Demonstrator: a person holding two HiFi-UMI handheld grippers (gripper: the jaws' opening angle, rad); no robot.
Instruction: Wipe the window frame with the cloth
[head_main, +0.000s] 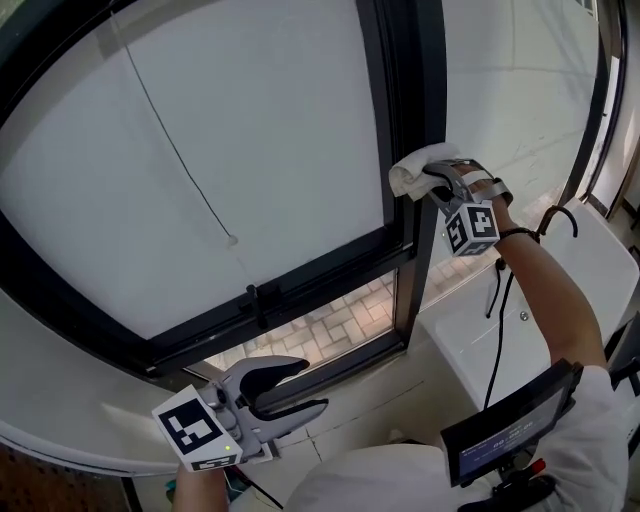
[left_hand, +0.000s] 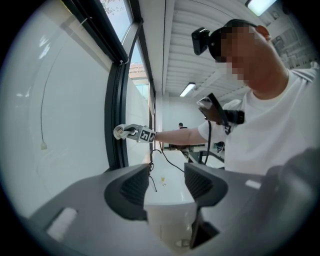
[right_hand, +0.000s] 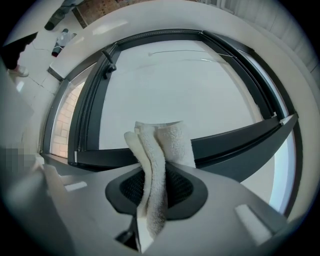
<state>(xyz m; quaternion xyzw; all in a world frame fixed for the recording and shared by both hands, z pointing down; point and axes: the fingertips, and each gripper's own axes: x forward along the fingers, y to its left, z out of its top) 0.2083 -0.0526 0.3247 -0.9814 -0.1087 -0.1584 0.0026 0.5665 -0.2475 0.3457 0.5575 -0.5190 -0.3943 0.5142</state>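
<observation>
A white folded cloth (head_main: 415, 168) is pressed against the black upright bar of the window frame (head_main: 415, 60), and my right gripper (head_main: 432, 182) is shut on it. In the right gripper view the cloth (right_hand: 159, 165) sticks up between the jaws, just short of the dark frame bar (right_hand: 235, 142). My left gripper (head_main: 300, 390) hangs low near the sill, open and holding nothing. The left gripper view shows its open jaws, its own gripper point (left_hand: 167, 187), and far off the cloth (left_hand: 120, 131) on the frame (left_hand: 116, 110).
A frosted pane (head_main: 220, 150) fills the upper sash, with a thin blind cord (head_main: 185, 165) hanging across it. Below the sash a gap shows brick paving (head_main: 320, 325). A white sill ledge (head_main: 560, 280) with a black cable (head_main: 495, 330) lies at right.
</observation>
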